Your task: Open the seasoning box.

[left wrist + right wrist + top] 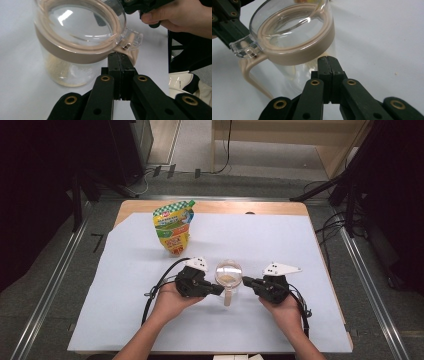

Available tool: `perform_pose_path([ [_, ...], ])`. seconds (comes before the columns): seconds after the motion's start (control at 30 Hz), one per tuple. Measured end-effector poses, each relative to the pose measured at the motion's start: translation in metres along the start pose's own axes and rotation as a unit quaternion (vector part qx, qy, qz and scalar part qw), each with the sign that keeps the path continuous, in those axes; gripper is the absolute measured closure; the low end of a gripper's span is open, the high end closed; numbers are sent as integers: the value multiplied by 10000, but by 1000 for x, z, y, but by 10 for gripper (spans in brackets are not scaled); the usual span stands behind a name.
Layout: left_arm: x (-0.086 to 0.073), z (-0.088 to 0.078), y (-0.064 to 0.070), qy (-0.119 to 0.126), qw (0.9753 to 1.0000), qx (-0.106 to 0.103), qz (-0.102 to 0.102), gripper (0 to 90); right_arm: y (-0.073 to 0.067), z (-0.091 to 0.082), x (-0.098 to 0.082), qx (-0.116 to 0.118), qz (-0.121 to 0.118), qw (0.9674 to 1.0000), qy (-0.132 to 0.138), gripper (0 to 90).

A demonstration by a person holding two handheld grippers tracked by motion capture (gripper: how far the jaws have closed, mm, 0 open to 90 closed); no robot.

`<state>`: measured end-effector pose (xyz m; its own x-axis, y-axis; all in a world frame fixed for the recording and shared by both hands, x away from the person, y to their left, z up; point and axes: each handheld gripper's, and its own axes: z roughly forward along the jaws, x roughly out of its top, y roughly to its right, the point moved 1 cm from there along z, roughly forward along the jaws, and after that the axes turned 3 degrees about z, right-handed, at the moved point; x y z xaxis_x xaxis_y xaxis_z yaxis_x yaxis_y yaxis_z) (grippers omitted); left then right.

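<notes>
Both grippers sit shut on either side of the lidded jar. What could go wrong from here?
1. The left gripper and right gripper point their shut tips at the clear jar; a sideways push might slide or tip it.
2. The tips sit just under the beige lid band, so a nudge upward might pop the lid.

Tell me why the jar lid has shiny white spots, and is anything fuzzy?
In the left gripper view, lamps glare as white patches on the clear lid, and the hand behind looks soft. In the right gripper view a bright streak curves across the lid. In the high view the jar is small and hazy, and the room's edges are dark.
</notes>
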<state>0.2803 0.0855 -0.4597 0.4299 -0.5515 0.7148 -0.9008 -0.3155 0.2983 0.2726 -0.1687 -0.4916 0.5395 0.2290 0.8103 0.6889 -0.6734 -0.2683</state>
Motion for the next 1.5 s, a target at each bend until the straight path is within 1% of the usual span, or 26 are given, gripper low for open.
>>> perform_pose_path([
  [0.1, 2, 4, 3, 17, 10000, -11, 57, 900, 2, 1, 1, -31, 38, 10000, 7, 900],
  [0.13, 3, 6, 4, 21, 10000, -3, 84, 900, 4, 1, 2, -56, 191, 9998, -49, 900],
  [0.17, 4, 8, 6, 21, 9999, 30, 121, 900, 4, 1, 2, -56, 191, 9998, -49, 900],
  [0.2, 5, 10, 7, 13, 9999, -10, 131, 900, 6, -1, 4, -3, 304, 9995, -56, 900],
  [0.3, 6, 13, 9, -51, 9998, -56, 157, 900, 7, -3, 5, 7, 314, 9995, -23, 900],
  [0.33, 5, 12, 8, -77, 9998, -81, 145, 894, 6, -9, 6, -13, 297, 9995, 40, 900],
  [0.43, 5, 7, 9, -108, 9998, -88, 159, 888, 4, -14, 6, -17, 239, 9997, 66, 900],
  [0.47, 4, 4, 9, -96, 9998, -91, 163, 877, 0, -20, 5, -8, 176, 9998, 39, 900],
  [0.5, 4, 1, 9, -86, 9998, -116, 150, 877, 0, -20, 5, -8, 176, 9998, 39, 900],
  [0.57, 3, -4, 7, -84, 9999, -1, 79, 838, -5, -25, 3, 21, 100, 9999, 15, 900],
  [0.6, 3, -5, 6, -50, 10000, 2, 27, 821, -8, -28, 2, 31, 90, 10000, -5, 900],
  [0.67, 2, -10, 4, 38, 10000, 39, 30, 798, -14, -34, 1, 60, 109, 9999, 4, 900],
  [0.73, 2, -15, 2, 51, 10000, 56, 21, 762, -19, -38, 2, 82, 44, 9999, 46, 900],
  [0.8, 1, -17, 1, 56, 10000, 78, 8, 722, -24, -40, 1, 134, 28, 9999, 52, 900],
  [0.83, 1, -19, -1, 46, 9999, 95, 20, 703, -28, -42, -1, 186, 20, 9998, 18, 900],
  [0.87, 0, -19, -2, 50, 10000, 74, 14, 677, -31, -42, -3, 213, 5, 9998, 7, 900],
  [0.9, 0, -21, -4, 58, 9999, 113, -30, 635, -33, -42, -5, 237, -17, 9997, -17, 900],
  [0.93, -1, -22, -6, 99, 9999, 107, -77, 588, -37, -42, -7, 267, -27, 9996, -47, 900],
  [1.0, -1, -24, -9, 138, 9996, 138, -180, 531, -43, -41, -9, 301, -61, 9995, -100, 900],
  [1.03, -1, -25, -11, 158, 9996, 128, -218, 499, -48, -39, -11, 336, -150, 9992, -145, 900],
  [1.2, -3, -28, -15, 146, 9994, 146, -275, 459, -55, -34, -13, 427, -190, 9987, -186, 900],
  [1.33, -4, -28, -17, 132, 9992, 156, -350, 425, -61, -24, -17, 473, -220, 9983, -259, 900],
  [1.5, -5, -29, -21, 119, 9989, 173, -412, 413, -65, -11, -19, 502, -256, 9978, -353, 900],
])
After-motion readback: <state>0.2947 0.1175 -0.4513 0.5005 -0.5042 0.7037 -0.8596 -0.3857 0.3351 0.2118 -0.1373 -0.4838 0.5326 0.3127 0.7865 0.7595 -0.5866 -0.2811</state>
